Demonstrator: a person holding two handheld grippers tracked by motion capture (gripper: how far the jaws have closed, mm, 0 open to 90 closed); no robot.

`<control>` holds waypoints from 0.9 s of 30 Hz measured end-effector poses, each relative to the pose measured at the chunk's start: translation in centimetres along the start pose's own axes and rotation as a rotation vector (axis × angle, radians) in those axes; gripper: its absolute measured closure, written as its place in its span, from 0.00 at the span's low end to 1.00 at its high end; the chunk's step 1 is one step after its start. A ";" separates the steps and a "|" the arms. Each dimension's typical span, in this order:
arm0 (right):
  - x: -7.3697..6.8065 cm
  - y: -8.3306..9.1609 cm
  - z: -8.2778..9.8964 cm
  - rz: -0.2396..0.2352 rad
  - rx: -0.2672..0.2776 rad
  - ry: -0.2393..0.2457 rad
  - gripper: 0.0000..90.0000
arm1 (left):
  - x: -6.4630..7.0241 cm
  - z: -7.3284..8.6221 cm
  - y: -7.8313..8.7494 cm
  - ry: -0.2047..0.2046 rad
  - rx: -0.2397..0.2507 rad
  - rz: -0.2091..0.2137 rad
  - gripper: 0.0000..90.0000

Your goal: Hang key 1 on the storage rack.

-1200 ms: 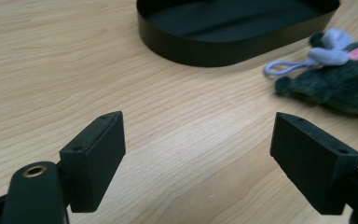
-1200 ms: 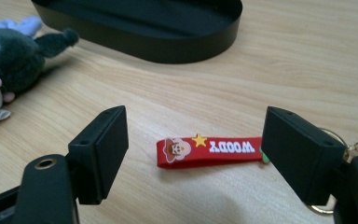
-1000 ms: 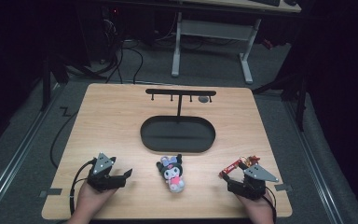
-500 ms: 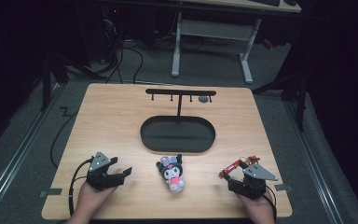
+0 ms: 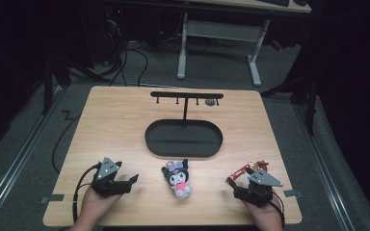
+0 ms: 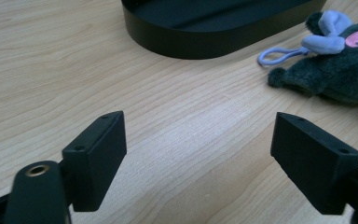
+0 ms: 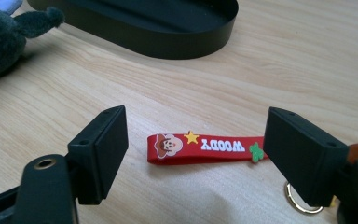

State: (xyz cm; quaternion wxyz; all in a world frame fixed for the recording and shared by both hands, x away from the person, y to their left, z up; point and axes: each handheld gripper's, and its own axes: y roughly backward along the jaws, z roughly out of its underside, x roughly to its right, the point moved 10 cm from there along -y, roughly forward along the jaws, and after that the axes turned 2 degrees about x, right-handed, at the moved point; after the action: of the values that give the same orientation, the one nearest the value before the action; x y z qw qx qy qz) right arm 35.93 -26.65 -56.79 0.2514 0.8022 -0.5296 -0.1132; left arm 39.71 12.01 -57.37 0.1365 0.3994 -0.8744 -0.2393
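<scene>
Two grippers rest near the front edge of the wooden table [image 5: 115, 120] in the high view: the left gripper [image 5: 131, 180] sits at the near left, the right gripper [image 5: 231, 185] at the near right, each in a hand. Between them lies a dark plush toy [image 5: 178, 179], just in front of the black oval tray [image 5: 183, 138] with its hook stand [image 5: 186, 98]. A red key strap [image 5: 239, 172] lies just ahead of the right gripper. In the left gripper view, the jaws have just been opening and stand wide apart over bare wood with nothing between them; the plush toy [image 6: 340, 70] and its pale loop [image 6: 279, 55] lie off to the upper right, beside the tray [image 6: 214, 28]. In the right gripper view, the jaws have likewise been opening and stand wide, and the red key strap [image 7: 200, 148] lies flat on the table between them, untouched, its gold ring [image 7: 298, 201] by the right-hand jaw.
</scene>
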 end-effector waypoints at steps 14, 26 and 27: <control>0.3 0.2 0.6 0.009 -0.059 -0.034 0.24 | 0.8 -0.6 -1.0 -0.043 -0.008 -0.011 0.08; 0.3 0.2 -0.6 -0.020 -0.125 -0.059 0.24 | 1.2 -0.6 -1.3 -0.048 -0.010 0.020 0.10; 0.3 0.2 -0.6 -0.020 -0.125 -0.059 0.24 | 1.1 -0.8 -1.3 -0.053 -0.004 0.013 0.10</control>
State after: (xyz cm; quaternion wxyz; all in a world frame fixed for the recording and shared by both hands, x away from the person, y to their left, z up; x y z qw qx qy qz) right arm 36.17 -26.78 -56.19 0.2839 0.7864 -0.5208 -0.1721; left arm 40.15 10.23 -57.35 0.1157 0.3868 -0.8798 -0.2508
